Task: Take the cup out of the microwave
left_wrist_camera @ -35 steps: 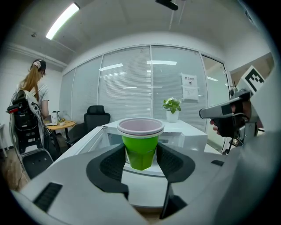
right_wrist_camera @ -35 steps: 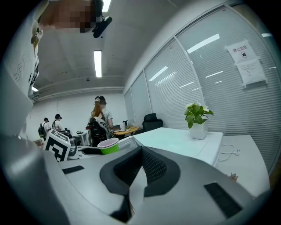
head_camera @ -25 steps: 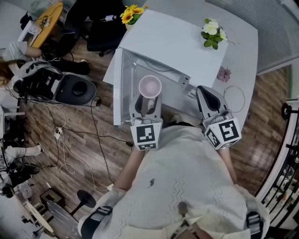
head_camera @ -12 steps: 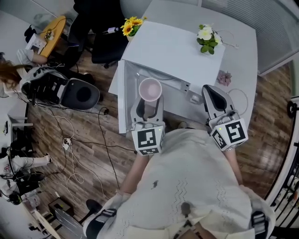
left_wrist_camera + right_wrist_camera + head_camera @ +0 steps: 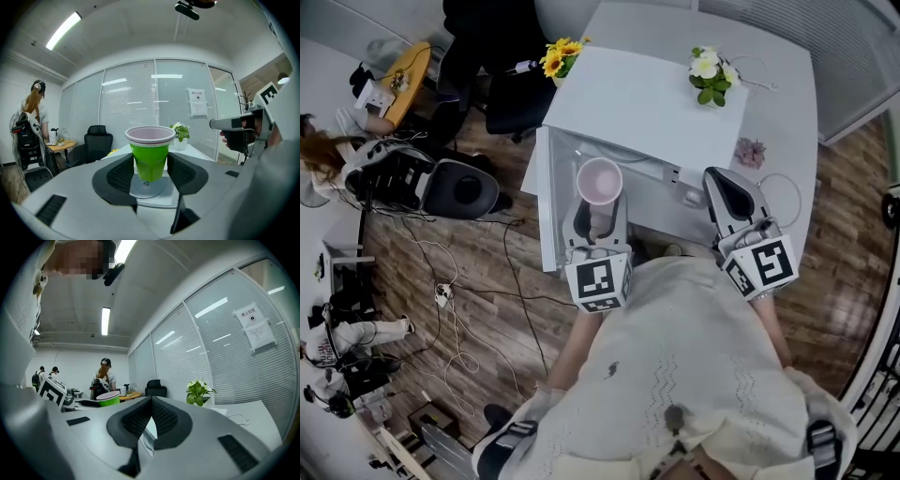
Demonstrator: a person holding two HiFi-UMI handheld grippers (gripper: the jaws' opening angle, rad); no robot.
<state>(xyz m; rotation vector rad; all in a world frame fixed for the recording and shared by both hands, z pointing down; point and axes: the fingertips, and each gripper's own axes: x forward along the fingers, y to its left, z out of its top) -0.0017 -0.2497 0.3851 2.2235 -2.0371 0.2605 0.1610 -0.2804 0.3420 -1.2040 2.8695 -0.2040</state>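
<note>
In the head view a green cup with a pale pink inside [image 5: 600,180] is held in my left gripper [image 5: 598,217], in front of the white microwave [image 5: 647,98], whose door [image 5: 545,202] hangs open. In the left gripper view both ribbed pads press the cup [image 5: 150,157] on its sides, and it stands upright in my left gripper [image 5: 150,174]. My right gripper [image 5: 727,192] hovers to the right of the microwave's opening. In the right gripper view the jaws of my right gripper [image 5: 151,416] meet with nothing between them, and the cup [image 5: 108,398] shows at left.
The microwave sits on a white table [image 5: 787,103] with a pot of white flowers [image 5: 706,70], yellow flowers [image 5: 561,52], a small pink flower [image 5: 748,150] and a cable loop [image 5: 783,192]. Black office chairs [image 5: 455,183] and floor cables [image 5: 459,300] lie to the left. A person [image 5: 32,112] stands by a desk.
Both grippers have risen a little, the cup going up with the left one. The grip on the cup is unchanged.
</note>
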